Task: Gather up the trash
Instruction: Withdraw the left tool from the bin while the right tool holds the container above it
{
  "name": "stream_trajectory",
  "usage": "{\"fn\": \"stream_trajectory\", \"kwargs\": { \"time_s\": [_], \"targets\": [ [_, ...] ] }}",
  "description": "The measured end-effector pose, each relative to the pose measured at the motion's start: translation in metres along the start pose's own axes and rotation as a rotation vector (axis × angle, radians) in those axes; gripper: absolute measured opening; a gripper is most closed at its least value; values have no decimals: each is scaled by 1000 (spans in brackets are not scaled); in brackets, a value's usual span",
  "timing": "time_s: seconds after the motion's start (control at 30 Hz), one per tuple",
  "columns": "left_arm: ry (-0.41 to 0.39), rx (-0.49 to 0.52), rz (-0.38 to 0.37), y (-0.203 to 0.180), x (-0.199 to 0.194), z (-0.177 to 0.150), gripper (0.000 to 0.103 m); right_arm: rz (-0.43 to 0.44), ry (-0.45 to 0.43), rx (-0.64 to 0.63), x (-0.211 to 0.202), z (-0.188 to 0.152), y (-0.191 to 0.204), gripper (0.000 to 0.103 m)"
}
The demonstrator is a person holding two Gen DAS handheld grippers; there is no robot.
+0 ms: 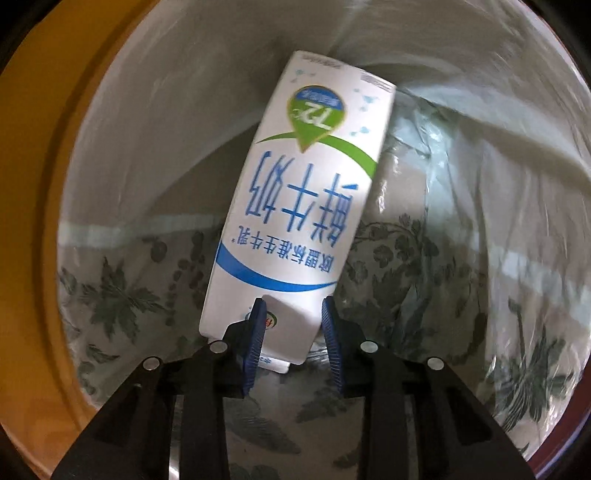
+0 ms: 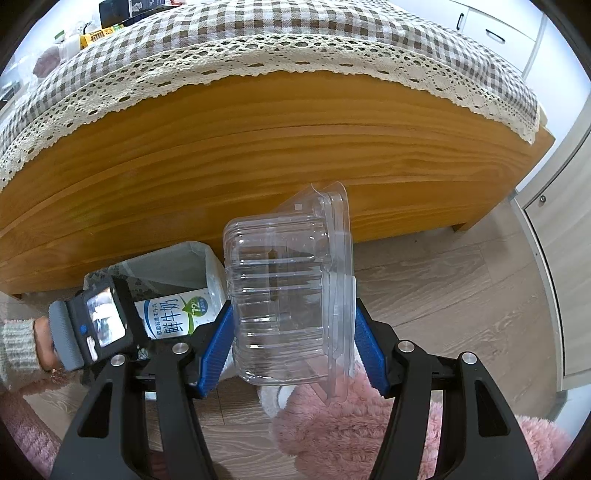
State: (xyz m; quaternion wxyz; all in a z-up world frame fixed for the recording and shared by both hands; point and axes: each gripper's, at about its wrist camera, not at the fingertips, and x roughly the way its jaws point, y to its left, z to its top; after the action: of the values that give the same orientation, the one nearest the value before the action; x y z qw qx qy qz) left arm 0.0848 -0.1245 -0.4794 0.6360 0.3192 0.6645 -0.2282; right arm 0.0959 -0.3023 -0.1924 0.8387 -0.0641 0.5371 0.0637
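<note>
1. The left wrist view is looking straight down into the bin [image 1: 166, 110], which has a clear liner and a leaf print showing through its lower wall.
2. The carton [image 1: 306, 184] is lying inside the bin. It is leaning from near end to far end, and its blue print is reading upside down.
3. The left tongs [image 1: 291, 314] are standing a little apart over the carton's near end. A corner of the carton is showing in the narrow gap, and the pads are not visibly pressing on it.
4. That view is showing nothing of the room beyond a strip of orange wood [image 1: 37, 184] outside the bin's rim.
5. The right wrist view is showing the setting. The bin [image 2: 166, 266] is standing on the floor [image 2: 443, 288] against the wooden side of the tabletop [image 2: 295, 147].
6. A checked cloth [image 2: 295, 33] with a lace hem is hanging over the tabletop edge. A few small items at its far left are too blurred to name.
7. From here only part of the carton [image 2: 177, 317] is showing, inside the bin's mouth.
8. This view is also showing the back of the left tool, with a hand [image 2: 44, 347] in a knit sleeve holding it over the bin.
9. The right tongs [image 2: 291, 314] are gripping a clear box [image 2: 288, 277]. It is turned on its side with a blue pad on each flank, up in the air just right of the bin.
10. Pink fluff [image 2: 351, 424] is lying below the box, and white cabinets [image 2: 498, 29] are standing at far right.
</note>
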Motion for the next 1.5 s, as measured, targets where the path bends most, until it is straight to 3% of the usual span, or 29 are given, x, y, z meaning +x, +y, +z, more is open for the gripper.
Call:
{"fn": "stream_trajectory", "kwargs": {
  "time_s": [0.23,0.47,0.6,0.97,1.5],
  "targets": [
    [3,-64,-50,19,2,1,29,1,-2,-5,-1,-1,1,60],
    [-36,-115,-86,55,-27,-8,29,11,-13,-23,-5,-1,5,60],
    [-77,-142,-77,56,-65,-15,51,16,-22,-30,-9,-1,7,60],
    [-276,-296,-20,53,-169,-47,96,60,-60,-95,-25,-4,23,60],
    [-457,-490,-34,51,-234,-114,96,86,-136,-282,-57,-22,71,60]
  ]
}}
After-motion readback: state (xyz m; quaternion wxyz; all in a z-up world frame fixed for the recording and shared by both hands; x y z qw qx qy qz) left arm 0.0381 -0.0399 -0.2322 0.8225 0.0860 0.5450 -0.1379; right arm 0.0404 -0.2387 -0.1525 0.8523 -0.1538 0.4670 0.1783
